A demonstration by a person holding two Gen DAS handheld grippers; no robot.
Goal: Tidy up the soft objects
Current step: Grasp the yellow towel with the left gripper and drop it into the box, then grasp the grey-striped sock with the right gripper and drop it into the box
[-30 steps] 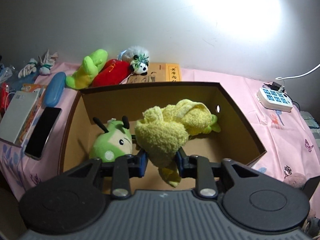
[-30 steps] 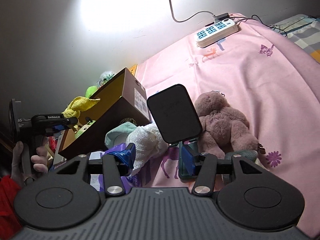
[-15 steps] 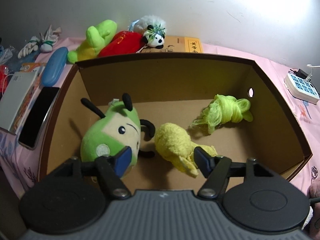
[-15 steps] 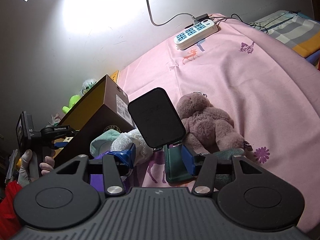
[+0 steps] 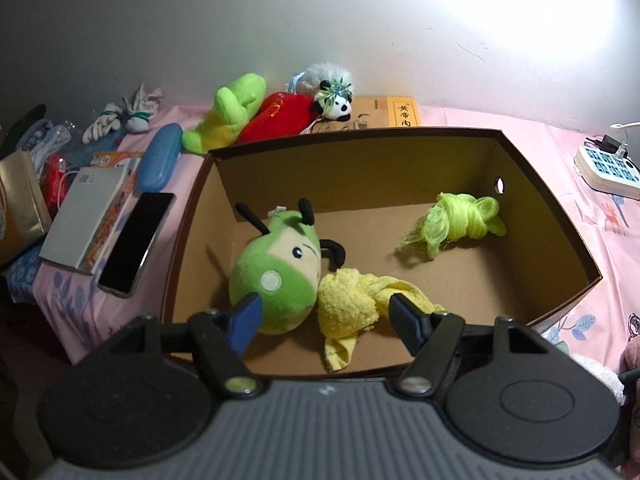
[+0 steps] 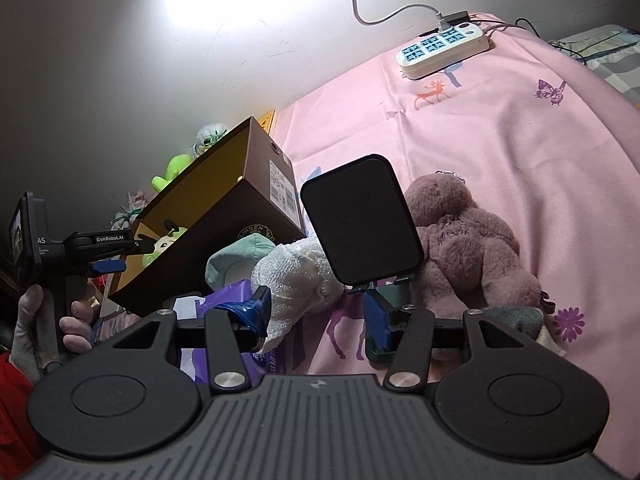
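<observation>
Yellow towel (image 5: 352, 300) dropped out of the left gripper (image 5: 324, 312) into the cardboard box (image 5: 560, 216); one more soft item stowed.
A second ago those jaws were clamped on it; they stood wide and empty above it. It lay at the box's near edge, touching the green plush (image 5: 280, 276); green cloth (image 5: 460, 224) sat by the far right corner. Right gripper (image 6: 316, 316) was half open, gripping nothing, near the white towel (image 6: 296, 276) and pink plush (image 6: 468, 240) on the bed, likely next.
</observation>
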